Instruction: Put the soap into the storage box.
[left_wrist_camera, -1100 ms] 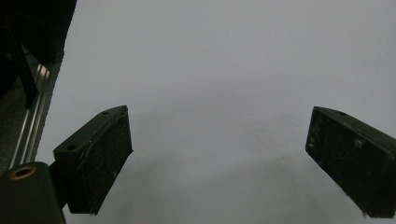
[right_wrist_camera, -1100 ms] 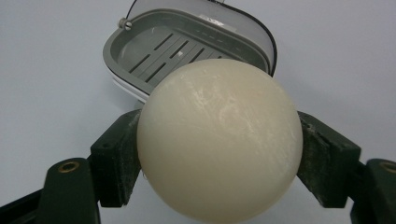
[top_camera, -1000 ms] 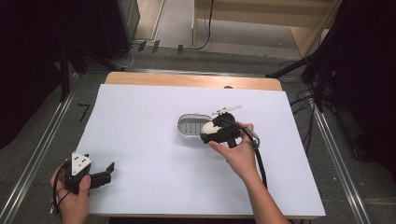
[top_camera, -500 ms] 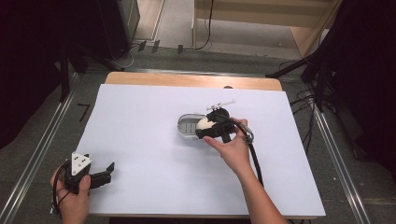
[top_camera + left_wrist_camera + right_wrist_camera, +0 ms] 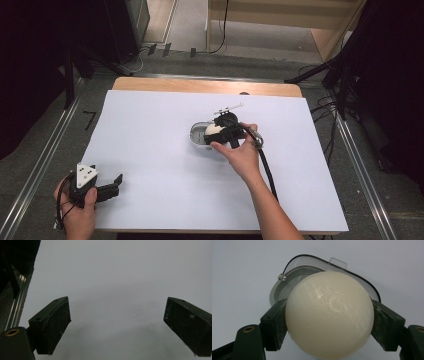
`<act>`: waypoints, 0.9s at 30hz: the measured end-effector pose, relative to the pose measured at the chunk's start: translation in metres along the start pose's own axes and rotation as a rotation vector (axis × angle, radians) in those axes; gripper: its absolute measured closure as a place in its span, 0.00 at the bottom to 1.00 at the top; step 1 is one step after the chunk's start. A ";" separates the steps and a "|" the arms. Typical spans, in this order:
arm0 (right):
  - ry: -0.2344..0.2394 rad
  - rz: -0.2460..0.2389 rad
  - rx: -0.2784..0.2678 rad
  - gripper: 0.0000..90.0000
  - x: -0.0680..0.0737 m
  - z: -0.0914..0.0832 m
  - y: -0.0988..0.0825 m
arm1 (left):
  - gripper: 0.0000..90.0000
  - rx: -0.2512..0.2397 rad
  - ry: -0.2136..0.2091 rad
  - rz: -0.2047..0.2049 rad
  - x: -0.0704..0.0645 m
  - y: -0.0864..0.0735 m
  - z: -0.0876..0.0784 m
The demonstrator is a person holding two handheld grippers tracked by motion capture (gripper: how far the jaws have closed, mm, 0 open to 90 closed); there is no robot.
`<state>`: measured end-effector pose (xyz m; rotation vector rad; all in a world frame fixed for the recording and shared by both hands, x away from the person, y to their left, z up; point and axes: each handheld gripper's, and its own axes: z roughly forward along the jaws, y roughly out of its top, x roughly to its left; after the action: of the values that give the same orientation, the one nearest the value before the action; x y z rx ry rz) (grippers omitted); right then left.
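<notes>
Item: cream ball (image 5: 329, 315), clamped in my right claw (image 5: 216, 134), now carried over the oval tin (image 5: 199, 136) mid-table, ready to lower; left claw (image 5: 112, 186) apart, idle.

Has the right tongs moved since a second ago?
Yes. The right tongs, shut on the cream ball, shifted slightly left over the oval dish.

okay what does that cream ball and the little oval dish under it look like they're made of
Ball: probably hard plastic or resin, smooth with a soft sheen and fine scuffs. Dish: seemingly grey plastic or metal, with a clear plastic lid, see-through, with a tab at the edge.
</notes>
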<state>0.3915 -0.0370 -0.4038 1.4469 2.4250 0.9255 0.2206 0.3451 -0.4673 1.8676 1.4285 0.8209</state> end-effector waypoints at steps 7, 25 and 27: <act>-0.005 0.012 0.006 0.28 0.001 0.006 0.004 | 0.09 0.000 -0.001 0.001 0.000 0.000 0.000; -0.010 0.037 0.033 0.28 0.003 0.024 0.010 | 0.09 0.001 -0.001 -0.001 0.000 0.000 0.000; -0.008 0.036 0.033 0.28 0.003 0.024 0.010 | 0.09 0.001 -0.001 -0.001 0.000 0.000 0.000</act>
<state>0.4083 -0.0210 -0.4163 1.5077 2.4273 0.8899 0.2210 0.3454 -0.4673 1.8682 1.4296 0.8188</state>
